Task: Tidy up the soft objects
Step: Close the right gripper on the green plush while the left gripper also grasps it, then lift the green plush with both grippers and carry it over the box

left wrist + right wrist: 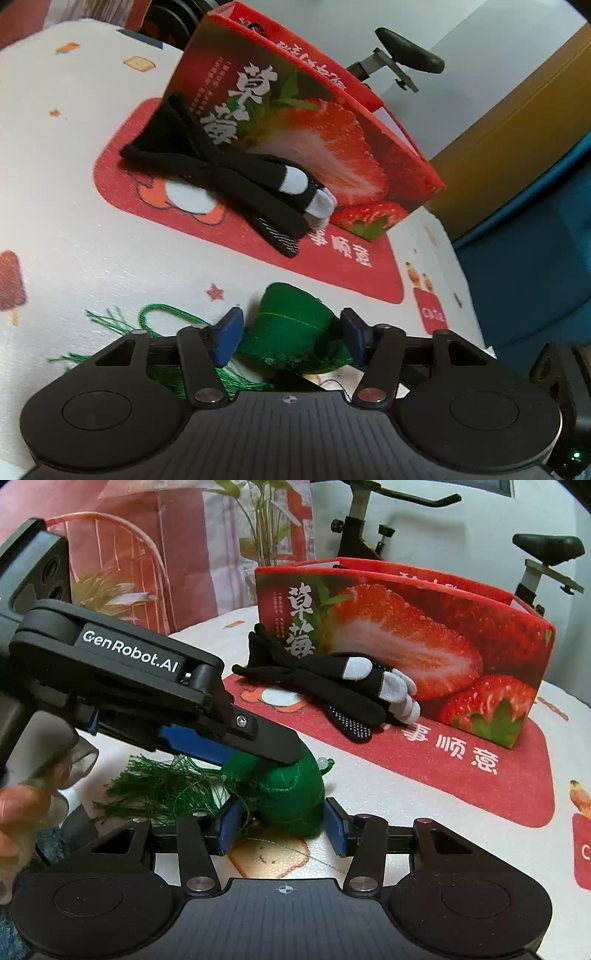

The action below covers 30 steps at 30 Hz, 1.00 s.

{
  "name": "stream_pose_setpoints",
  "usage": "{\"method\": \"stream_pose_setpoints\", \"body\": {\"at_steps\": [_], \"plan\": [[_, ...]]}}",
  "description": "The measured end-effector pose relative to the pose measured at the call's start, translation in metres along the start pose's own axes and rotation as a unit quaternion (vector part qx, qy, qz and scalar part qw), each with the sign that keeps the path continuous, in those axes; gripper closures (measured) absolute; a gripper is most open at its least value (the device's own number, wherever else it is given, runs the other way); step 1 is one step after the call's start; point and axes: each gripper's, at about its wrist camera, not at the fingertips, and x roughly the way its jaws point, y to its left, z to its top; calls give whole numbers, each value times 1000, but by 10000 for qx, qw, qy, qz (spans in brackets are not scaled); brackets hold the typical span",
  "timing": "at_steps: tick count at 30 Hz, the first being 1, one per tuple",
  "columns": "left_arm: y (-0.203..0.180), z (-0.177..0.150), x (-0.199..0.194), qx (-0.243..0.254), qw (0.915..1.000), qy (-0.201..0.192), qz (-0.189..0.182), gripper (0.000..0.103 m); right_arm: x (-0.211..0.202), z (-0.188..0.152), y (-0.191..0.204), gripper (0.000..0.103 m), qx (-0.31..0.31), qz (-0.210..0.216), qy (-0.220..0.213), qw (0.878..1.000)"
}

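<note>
The green stuffed ornament [291, 794], a soft cone with a long tassel [162, 794], lay on the desk [92, 240] at about 6 o'clock in both wrist views, well short of the red strawberry box [424, 642] at 12 to 1 o'clock. A pair of black gloves with grey fingertips [332, 690] lay against the front of that box.

The step in hand looked like taking hold of the ornament to carry it to the box. To do it well, the grip should land on the firm stuffed body and not the loose tassel threads, which would slip and snag. With two grippers crowding one small thing, one should take it and the other back off. The lift should clear the gloves before reaching the box.

The left gripper [291, 332] stood about half apart with the ornament between its blue pads [227, 336]; whether they pressed the felt I could not tell. The right gripper [280, 823] stood similarly apart around the base, its left pad [229, 823] just at the felt and its right pad apart from it.
</note>
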Motion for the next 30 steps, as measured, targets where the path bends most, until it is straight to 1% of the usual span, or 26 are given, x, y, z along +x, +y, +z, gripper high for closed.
{"method": "stream_pose_setpoints", "body": {"at_steps": [3,8,10,11,12,16,18,21,25,28,30], "plan": [[-1,-2,1,18,10000,-43,-42,45,-1,1,1,59,-30,-73,-5,10000],[-15,-4,0,448,9989,-94,-58,47,-7,4,3,60,-63,-116,-87,9999],[-14,-2,-6,384,9991,-141,-95,49,-14,12,4,60,-58,-76,-180,9998],[-14,1,-10,266,9994,-179,-115,49,-19,18,5,60,-82,-81,-263,9996],[-16,4,-16,198,9993,-260,-154,49,-23,25,5,60,-143,-101,-357,9992],[-37,29,-42,393,9963,-701,-291,49,-47,64,4,60,-361,-180,-814,9959],[-46,43,-54,430,9937,-959,-398,49,-58,83,2,60,-398,-151,-993,9941],[-62,65,-74,501,9885,-1326,-527,49,-75,112,2,60,-629,-177,-1254,9900],[-81,91,-93,710,9812,-1673,-644,49,-89,155,1,60,-937,-236,-1468,9844],[-89,105,-101,718,9754,-1952,-726,49,-91,179,3,60,-1299,-359,-1541,9788],[-92,113,-102,773,9730,-2055,-708,49,-90,193,6,60,-1507,-423,-1587,9748]]}}
